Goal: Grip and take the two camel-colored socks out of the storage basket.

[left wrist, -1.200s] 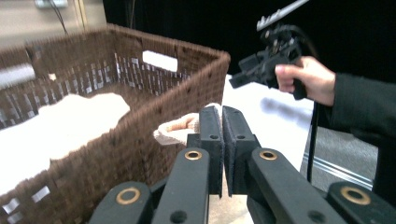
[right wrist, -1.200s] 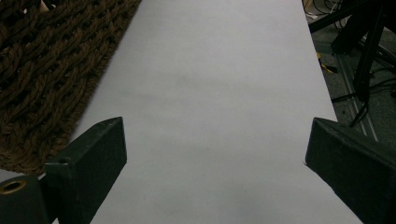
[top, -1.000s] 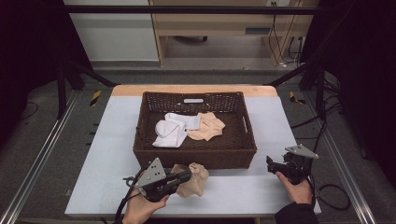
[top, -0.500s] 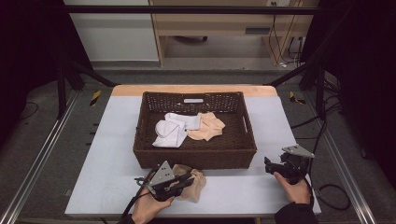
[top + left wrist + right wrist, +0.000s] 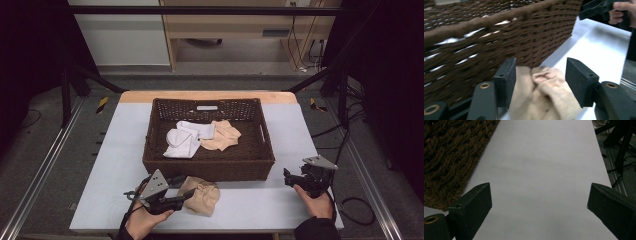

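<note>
A crumpled beige sock lies on the white table just in front of the brown wicker basket. My left gripper is at its left end. Its jaws have just been opening, and in the left gripper view the sock sits between the spread pads without being squeezed. Inside the basket lie white socks and another beige sock. My right gripper rests on the table right of the basket, its jaws wide open over bare tabletop.
The basket's front wall stands close behind the left jaws. The basket's corner is to the left of the right jaws. The table's front edge runs close by both hands. Metal rails and cables flank the table.
The left gripper has let go of the beige sock, which now rests on the table, and has drawn back a little to the left. The right gripper has stayed put.
</note>
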Motion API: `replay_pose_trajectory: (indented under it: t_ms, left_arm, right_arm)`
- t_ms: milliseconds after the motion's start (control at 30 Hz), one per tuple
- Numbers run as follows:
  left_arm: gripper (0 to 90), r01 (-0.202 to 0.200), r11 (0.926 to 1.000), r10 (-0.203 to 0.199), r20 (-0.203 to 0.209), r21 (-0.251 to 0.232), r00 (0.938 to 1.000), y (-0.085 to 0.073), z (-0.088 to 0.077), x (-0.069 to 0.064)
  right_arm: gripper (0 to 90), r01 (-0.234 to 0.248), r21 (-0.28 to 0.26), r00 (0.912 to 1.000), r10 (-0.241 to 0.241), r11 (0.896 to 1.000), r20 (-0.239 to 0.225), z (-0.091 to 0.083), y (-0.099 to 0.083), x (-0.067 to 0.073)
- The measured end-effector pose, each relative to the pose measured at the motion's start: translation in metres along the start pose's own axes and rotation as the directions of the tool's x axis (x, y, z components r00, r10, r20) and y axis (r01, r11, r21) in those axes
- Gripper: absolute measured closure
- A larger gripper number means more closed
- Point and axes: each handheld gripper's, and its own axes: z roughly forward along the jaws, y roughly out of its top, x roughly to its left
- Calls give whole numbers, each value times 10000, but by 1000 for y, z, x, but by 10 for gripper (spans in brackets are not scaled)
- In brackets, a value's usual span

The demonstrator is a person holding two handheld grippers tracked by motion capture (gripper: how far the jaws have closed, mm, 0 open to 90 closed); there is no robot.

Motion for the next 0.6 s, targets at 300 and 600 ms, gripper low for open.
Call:
replay_pose_trajectory:
  t_ms: [300,600]
  left_arm:
    - [356,448,9989,-438,-892,102,9951,-16,-23,23]
    - [352,906,9949,-814,-1767,444,9809,-36,-42,44]
  right_arm:
    - [57,-33,-36,10000,33,10000,29,-1,-2,-3]
    - [57,-102,64,9999,102,9999,31,-1,-2,-3]
